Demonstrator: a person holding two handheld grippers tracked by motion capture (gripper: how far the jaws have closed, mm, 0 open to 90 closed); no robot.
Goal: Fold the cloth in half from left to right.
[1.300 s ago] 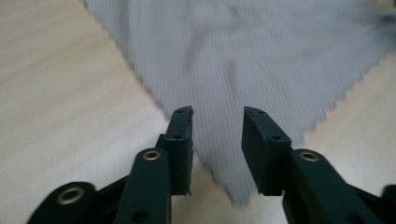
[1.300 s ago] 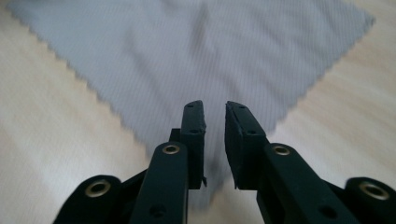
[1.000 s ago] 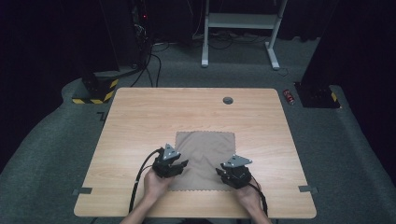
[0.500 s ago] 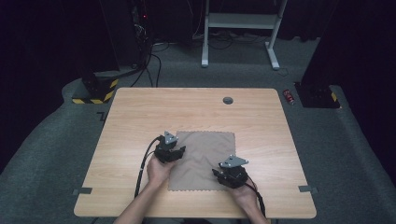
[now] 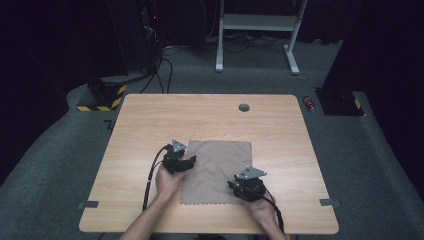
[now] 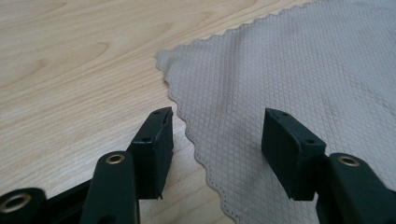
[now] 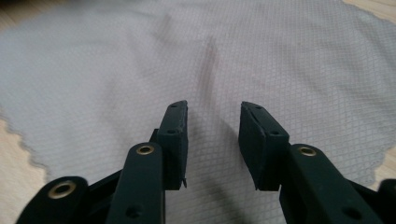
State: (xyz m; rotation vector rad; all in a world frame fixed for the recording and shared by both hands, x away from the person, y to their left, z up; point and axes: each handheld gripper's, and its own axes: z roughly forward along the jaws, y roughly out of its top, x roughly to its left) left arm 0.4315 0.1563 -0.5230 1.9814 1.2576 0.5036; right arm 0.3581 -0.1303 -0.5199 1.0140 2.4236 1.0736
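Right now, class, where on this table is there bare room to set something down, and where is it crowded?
Bare wood runs along the far edge of the table around the grommet, and down both sides of the cloth. The near middle is crowded: the left gripper and right gripper work at the cloth.

open hand-held gripper (image 6: 215, 135), cloth (image 6: 289, 79) edge between

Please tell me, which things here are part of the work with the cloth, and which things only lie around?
Part of the work:
- cloth
- left gripper, jaws open at the cloth's left edge
- right gripper, jaws open over the cloth
- table

Only lying around:
- round grommet
- red can on the floor
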